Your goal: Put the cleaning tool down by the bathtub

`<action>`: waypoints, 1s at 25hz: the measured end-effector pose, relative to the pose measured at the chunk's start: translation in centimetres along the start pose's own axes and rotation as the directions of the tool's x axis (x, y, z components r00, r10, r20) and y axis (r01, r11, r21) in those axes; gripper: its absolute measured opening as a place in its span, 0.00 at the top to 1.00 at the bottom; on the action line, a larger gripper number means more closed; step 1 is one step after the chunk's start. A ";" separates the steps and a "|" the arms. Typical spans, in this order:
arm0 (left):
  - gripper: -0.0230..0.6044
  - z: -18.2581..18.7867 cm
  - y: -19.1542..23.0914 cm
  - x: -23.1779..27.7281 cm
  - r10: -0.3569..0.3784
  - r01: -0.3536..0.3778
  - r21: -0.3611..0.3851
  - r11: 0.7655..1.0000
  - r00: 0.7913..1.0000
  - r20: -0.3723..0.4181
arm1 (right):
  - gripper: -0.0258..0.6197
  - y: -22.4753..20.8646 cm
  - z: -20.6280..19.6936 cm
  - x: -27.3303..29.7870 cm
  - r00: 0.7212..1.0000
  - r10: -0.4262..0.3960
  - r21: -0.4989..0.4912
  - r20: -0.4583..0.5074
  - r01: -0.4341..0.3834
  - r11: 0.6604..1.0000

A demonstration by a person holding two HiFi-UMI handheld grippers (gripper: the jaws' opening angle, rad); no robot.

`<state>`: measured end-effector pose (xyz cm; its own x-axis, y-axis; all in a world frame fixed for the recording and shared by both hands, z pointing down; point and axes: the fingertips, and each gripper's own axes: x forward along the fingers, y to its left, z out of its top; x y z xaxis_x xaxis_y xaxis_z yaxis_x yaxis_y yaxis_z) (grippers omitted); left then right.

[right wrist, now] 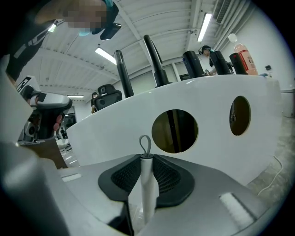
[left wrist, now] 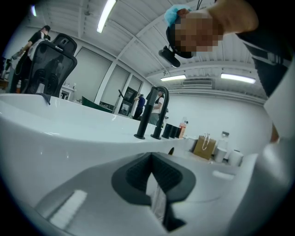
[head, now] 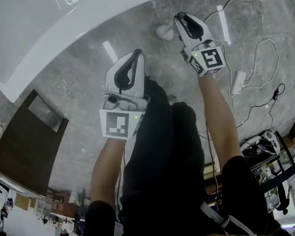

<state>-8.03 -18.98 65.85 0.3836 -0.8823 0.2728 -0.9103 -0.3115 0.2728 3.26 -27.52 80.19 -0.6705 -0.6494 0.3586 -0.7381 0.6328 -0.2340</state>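
While the right gripper [right wrist: 146, 157] clamps the white handle of the cleaning tool [right wrist: 148, 182], its loop points at the bathtub [right wrist: 115, 133] wall close ahead. Left gripper [left wrist: 154, 177] jaws look closed together, apparently empty.

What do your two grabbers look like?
The left gripper and right gripper are smooth white shells with dark, ribbed fingers. Each carries a cube printed with black-and-white square markers and a small green light. The sleeves are short and black.

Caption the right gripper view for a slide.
Right gripper clamped on the cleaning tool's white handle, grey loop upright, facing the holed white bathtub.
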 end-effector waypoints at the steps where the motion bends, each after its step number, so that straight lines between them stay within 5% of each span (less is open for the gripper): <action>1: 0.95 -0.1 0.1 -0.1 0.000 0.000 -0.001 1.000 1.000 -0.002 | 0.82 -0.1 0.0 0.2 1.000 -0.003 0.003 0.001 0.003 1.000; 25: 0.95 -1.8 0.4 -0.3 -0.013 0.012 -0.019 1.000 1.000 -0.029 | 0.83 -4.6 0.0 3.6 0.993 -0.117 0.070 0.005 0.116 0.991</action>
<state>-8.20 -18.18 67.48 0.3997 -0.8677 0.2955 -0.9023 -0.3157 0.2935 4.21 -32.77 82.55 -0.5799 -0.7210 0.3793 -0.8145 0.5218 -0.2535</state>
